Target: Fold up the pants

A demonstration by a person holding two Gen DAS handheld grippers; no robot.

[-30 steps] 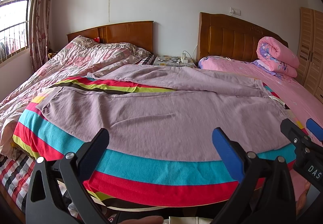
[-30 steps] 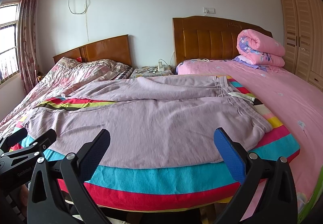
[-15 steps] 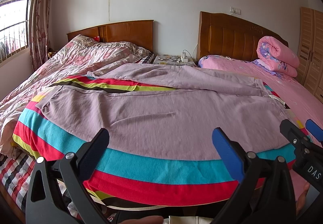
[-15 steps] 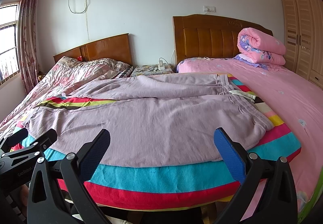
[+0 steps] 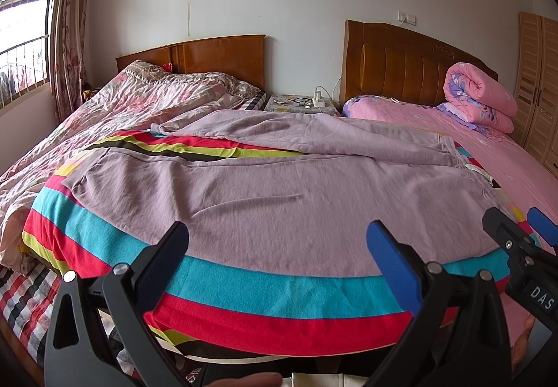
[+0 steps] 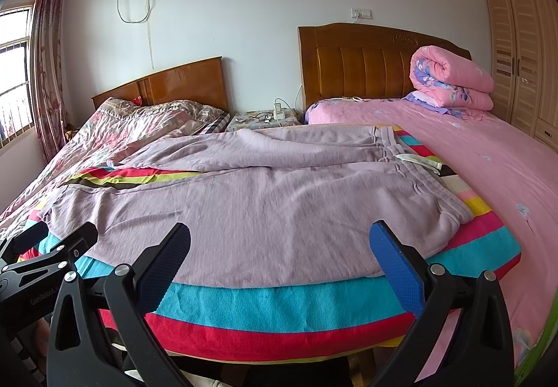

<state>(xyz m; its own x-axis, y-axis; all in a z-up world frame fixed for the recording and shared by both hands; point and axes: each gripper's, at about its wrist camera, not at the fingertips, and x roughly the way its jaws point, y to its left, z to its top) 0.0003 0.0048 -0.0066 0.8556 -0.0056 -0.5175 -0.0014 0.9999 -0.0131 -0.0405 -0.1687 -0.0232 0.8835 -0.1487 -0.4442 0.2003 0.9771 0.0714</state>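
Lilac pants (image 5: 265,198) lie spread flat across a striped blanket (image 5: 279,293) on the bed, waistband to the right, legs running left. The far leg (image 5: 314,136) is creased and slanted. In the right wrist view the pants (image 6: 265,205) show their ribbed waistband (image 6: 418,174) and a white drawstring (image 6: 422,160). My left gripper (image 5: 277,247) hovers open over the near hem side, nothing between its fingers. My right gripper (image 6: 279,247) is open too, just short of the near edge of the pants.
A rolled pink quilt (image 5: 481,97) sits at the right bed's headboard. A nightstand (image 5: 300,104) with cables stands between two beds. A rumpled floral duvet (image 5: 139,101) covers the left bed. A wardrobe (image 6: 523,48) is at the right wall.
Both grippers have drifted slightly, tilting the views a little. The pants have not moved and neither gripper has taken hold of anything.
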